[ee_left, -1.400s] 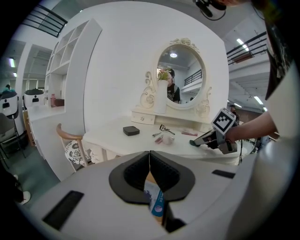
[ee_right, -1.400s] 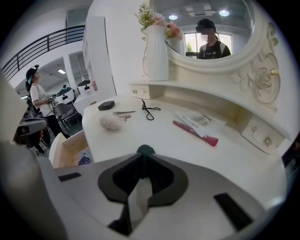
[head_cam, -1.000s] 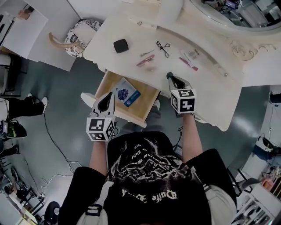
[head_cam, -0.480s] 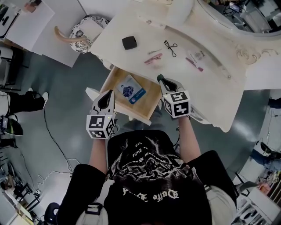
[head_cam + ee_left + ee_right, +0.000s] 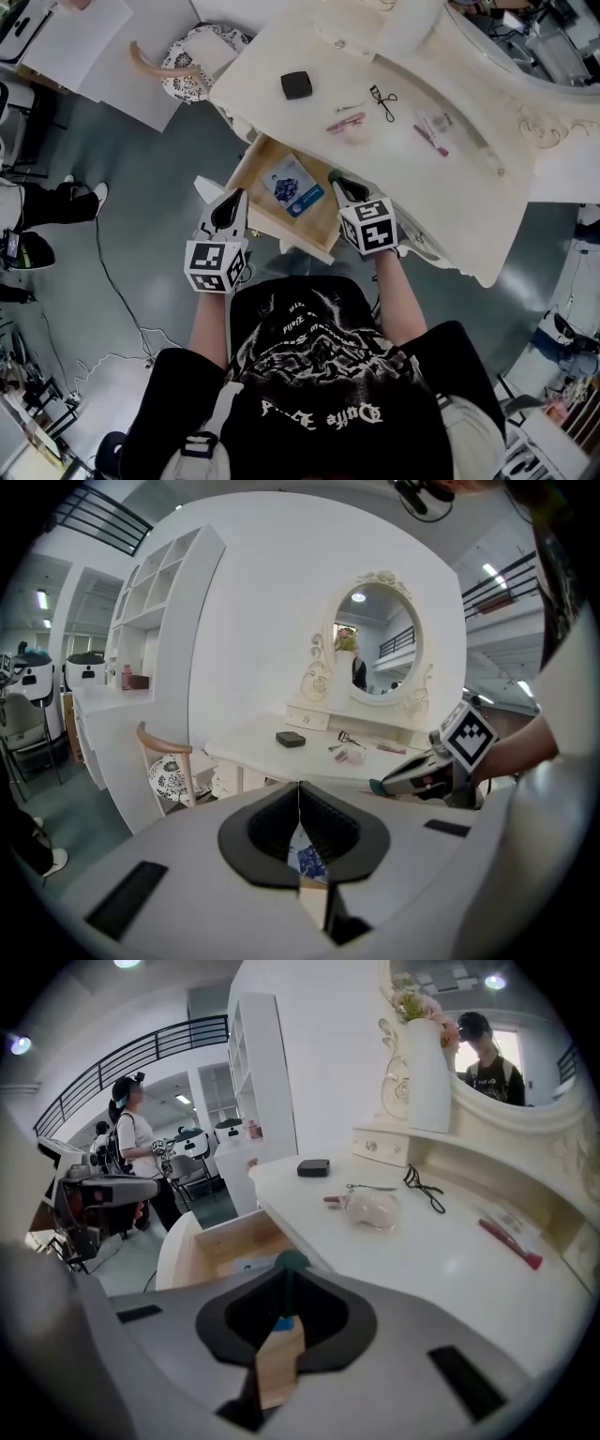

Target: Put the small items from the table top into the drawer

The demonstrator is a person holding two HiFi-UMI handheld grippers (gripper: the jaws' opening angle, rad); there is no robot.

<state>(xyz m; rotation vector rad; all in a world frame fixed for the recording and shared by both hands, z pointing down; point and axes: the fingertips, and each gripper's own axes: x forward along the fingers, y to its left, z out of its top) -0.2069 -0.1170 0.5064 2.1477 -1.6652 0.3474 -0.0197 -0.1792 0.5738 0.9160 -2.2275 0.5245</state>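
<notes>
Green small item [image 5: 290, 1261] pinched in right tongs [image 5: 284, 1283] by the wooden drawer [image 5: 220, 1241]; left tongs [image 5: 299, 803] closed, empty.

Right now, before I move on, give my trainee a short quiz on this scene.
1. True or false: the drawer stands open.
2. What is clamped in the right tool? A) a pink brush B) a small green item C) nothing
3. Fill in: the black case lies on the ____.

Key: 1 true; 2 B; 3 table top.
</notes>
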